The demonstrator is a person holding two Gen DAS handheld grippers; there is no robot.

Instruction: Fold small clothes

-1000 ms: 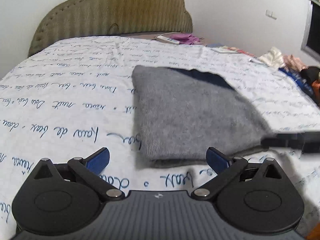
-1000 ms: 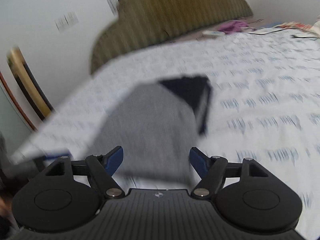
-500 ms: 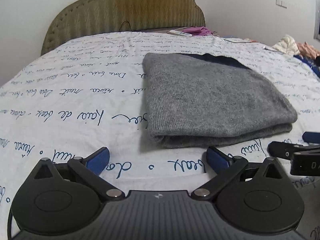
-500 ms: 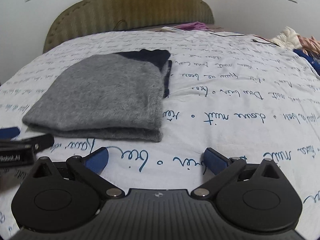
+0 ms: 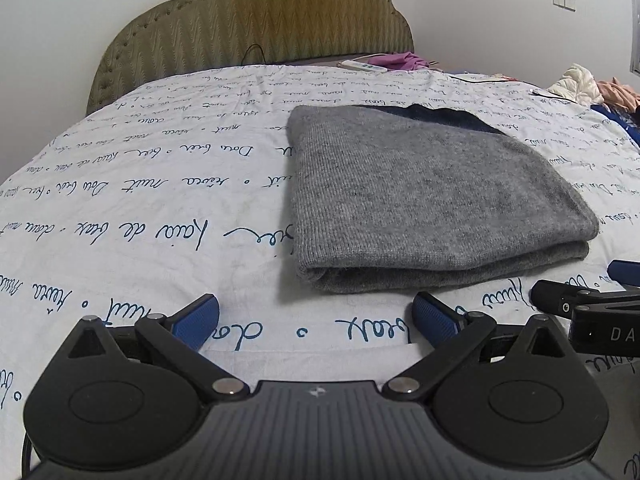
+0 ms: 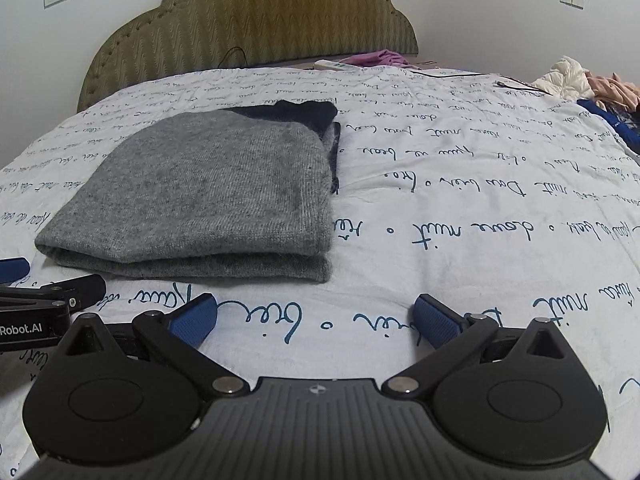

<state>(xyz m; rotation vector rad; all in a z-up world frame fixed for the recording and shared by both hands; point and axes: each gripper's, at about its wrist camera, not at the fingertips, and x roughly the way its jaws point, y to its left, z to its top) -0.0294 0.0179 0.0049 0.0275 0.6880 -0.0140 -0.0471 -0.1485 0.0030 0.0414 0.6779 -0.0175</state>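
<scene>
The folded grey sweater [image 5: 432, 196] lies mid-frame on the script-printed bed [image 5: 140, 200]. Left claw [image 5: 316, 316] and right claw [image 6: 314, 316] are released, empty. Only the right view shows the sweater's navy edge [image 6: 334, 152]; clothes pile [image 6: 580, 80] at upper right.

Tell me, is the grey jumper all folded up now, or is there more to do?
Mostly done, it seems. The grey jumper lies folded in a neat stack on the bed sheet, a dark blue part peeking out at the back. Nothing is in hand: the left gripper and right gripper are both open and empty, short of the jumper. Left: maybe the loose clothes piled at the bed's far edge.
</scene>
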